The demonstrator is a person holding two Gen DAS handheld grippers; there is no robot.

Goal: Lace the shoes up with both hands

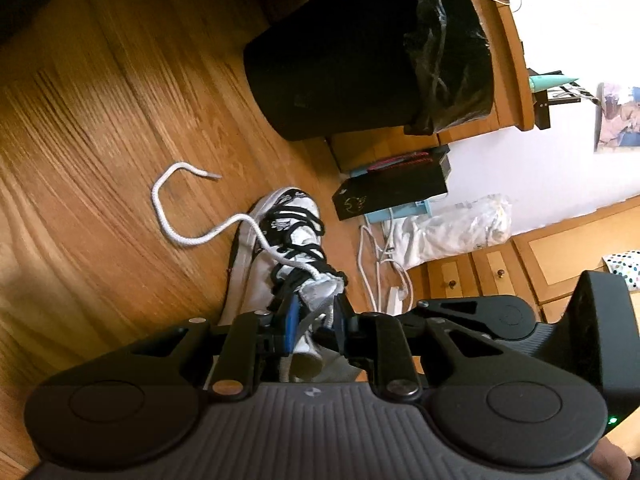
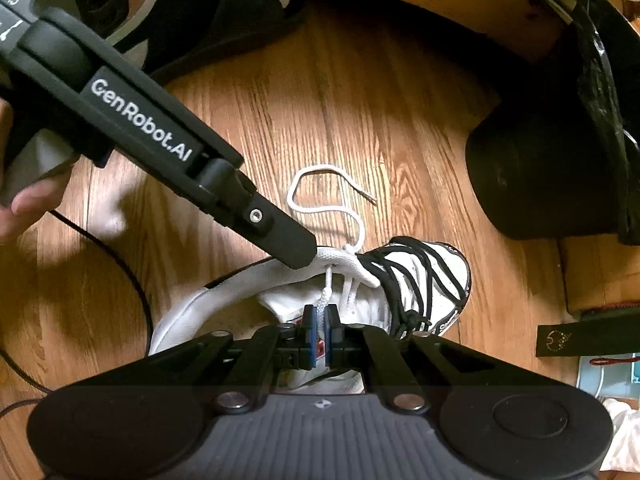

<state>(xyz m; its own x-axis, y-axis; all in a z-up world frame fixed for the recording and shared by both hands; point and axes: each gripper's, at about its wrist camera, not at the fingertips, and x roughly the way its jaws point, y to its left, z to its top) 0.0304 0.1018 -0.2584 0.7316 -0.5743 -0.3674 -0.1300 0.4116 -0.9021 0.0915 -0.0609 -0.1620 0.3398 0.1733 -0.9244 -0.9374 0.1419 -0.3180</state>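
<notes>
A white sneaker point(image 1: 288, 240) with black lacing over the toe lies on the wood floor; it also shows in the right wrist view point(image 2: 440, 280). A white lace point(image 1: 176, 216) trails loose from an eyelet onto the floor, its tip free point(image 2: 320, 184). My left gripper point(image 1: 316, 300) is shut on the white eyelet flap point(image 1: 320, 290) at the shoe's upper edge; it shows as a black arm in the right wrist view point(image 2: 296, 248). My right gripper point(image 2: 320, 316) is shut on the other end of the white lace point(image 2: 326, 292), just below the eyelet.
A black bin point(image 1: 360, 60) with a black liner stands beyond the shoe, also at the right of the right wrist view point(image 2: 540, 160). Black and blue boxes point(image 1: 392, 188), white cables point(image 1: 380, 264) and a plastic bag point(image 1: 460, 228) lie by the wall. A black cable point(image 2: 120, 272) crosses the floor.
</notes>
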